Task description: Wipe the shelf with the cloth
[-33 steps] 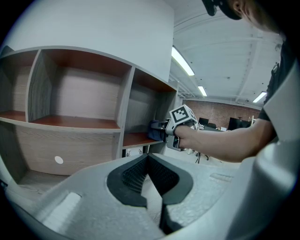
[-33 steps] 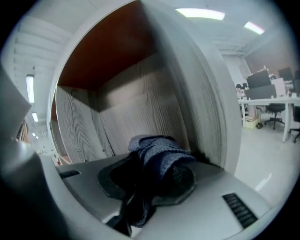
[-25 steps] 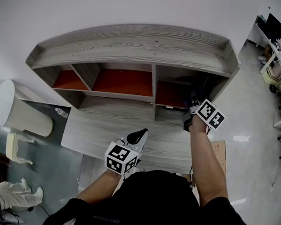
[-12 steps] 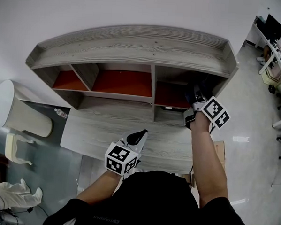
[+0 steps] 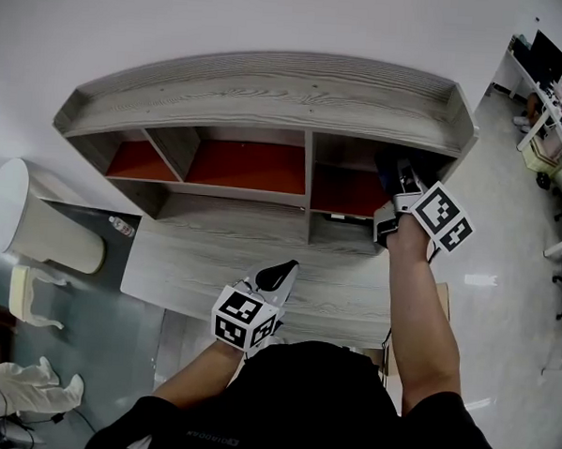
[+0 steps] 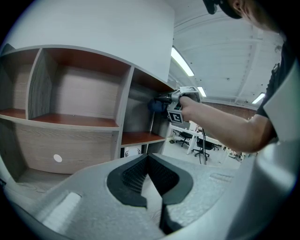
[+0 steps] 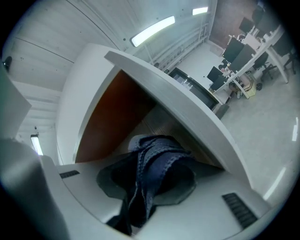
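Against the white wall (image 5: 273, 21) stands the grey wooden shelf (image 5: 269, 92). Over its desk surface (image 5: 194, 261) hangs the left gripper (image 5: 279, 270), jaws pressed together on nothing. The right gripper (image 5: 398, 178) reaches into the right-hand compartment, pinching the dark blue cloth (image 7: 154, 161).

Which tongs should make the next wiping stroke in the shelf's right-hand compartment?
Right. The right tongs are clamped on the dark blue cloth and sit at the right-hand compartment of the shelf. The left tongs are shut, empty, and low over the desk, away from that compartment.
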